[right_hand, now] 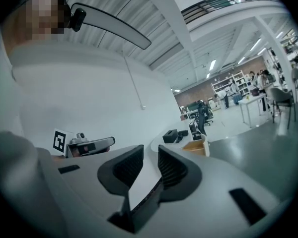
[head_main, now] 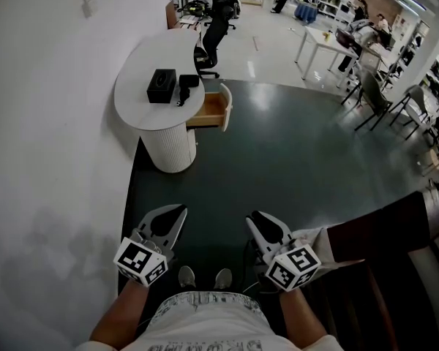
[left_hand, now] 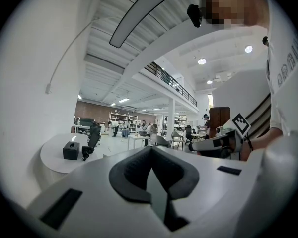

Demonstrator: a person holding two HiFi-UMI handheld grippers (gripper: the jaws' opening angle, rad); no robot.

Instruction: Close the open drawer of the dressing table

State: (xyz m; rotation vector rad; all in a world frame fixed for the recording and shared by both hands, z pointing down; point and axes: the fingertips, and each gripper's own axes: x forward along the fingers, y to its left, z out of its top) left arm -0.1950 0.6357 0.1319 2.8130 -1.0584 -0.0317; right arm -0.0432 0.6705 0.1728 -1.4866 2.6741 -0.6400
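Drawer [head_main: 208,111] stands open on the table [head_main: 140,107], upper left of frame. Low in frame, well apart from it: left gripper [head_main: 178,212] jaws together, empty; right gripper [head_main: 257,219] jaws partly apart, empty

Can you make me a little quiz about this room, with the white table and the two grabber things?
1. True or false: the drawer of the dressing table is open.
2. Which gripper has its jaws apart? A: the left gripper. B: the right gripper.
3. Fill in: the black box sits on the table's ____.
Key: 1 true; 2 B; 3 top.
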